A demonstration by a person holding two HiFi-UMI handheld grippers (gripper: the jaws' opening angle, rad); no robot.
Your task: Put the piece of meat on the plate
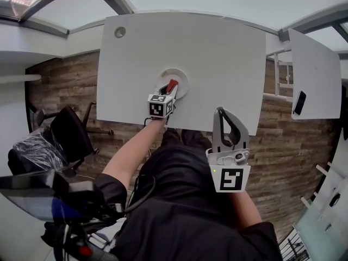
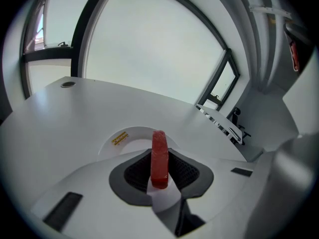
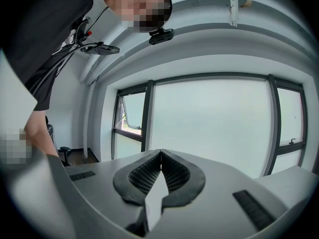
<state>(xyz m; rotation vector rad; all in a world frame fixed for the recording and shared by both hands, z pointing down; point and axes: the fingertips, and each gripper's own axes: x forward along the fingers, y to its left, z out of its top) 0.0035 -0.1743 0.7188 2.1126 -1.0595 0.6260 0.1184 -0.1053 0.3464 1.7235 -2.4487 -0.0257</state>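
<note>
- Nearest the person, off the table's near edge toward its right end: the right hand-held gripper [image 1: 220, 113], held roughly level. Its jaws are closed tip to tip, with nothing between them.
- Left forearm [image 1: 133, 151], bare, reaches forward across the table's near edge to the left hand-held gripper [image 1: 169, 93], which is pitched downward.
- Left hand-held gripper: jaws set narrow and clamped on the piece of meat [image 2: 159, 158], a red slab standing on edge between the dark ribbed pads, its upper end projecting past the jaw tips.
- Piece of meat is over the plate [image 1: 182, 78], at the plate's near side. Contact between the meat and the plate cannot be determined.
- Plate: white, round, on the table [image 1: 217, 53] close to the near edge, about midway along it. A small yellow label [image 2: 118, 138] is on its rim.
- Table: white top, otherwise bare around the plate. A round grommet hole [image 1: 120, 32] sits by the far left corner.
- Off the table's left edge: a black chair [image 1: 68, 132] on the wood-plank floor [image 1: 65, 80].
- Off the right edge: a second white table [image 1: 318, 75], with a dark phone [image 1: 299, 103] at its near edge.
</note>
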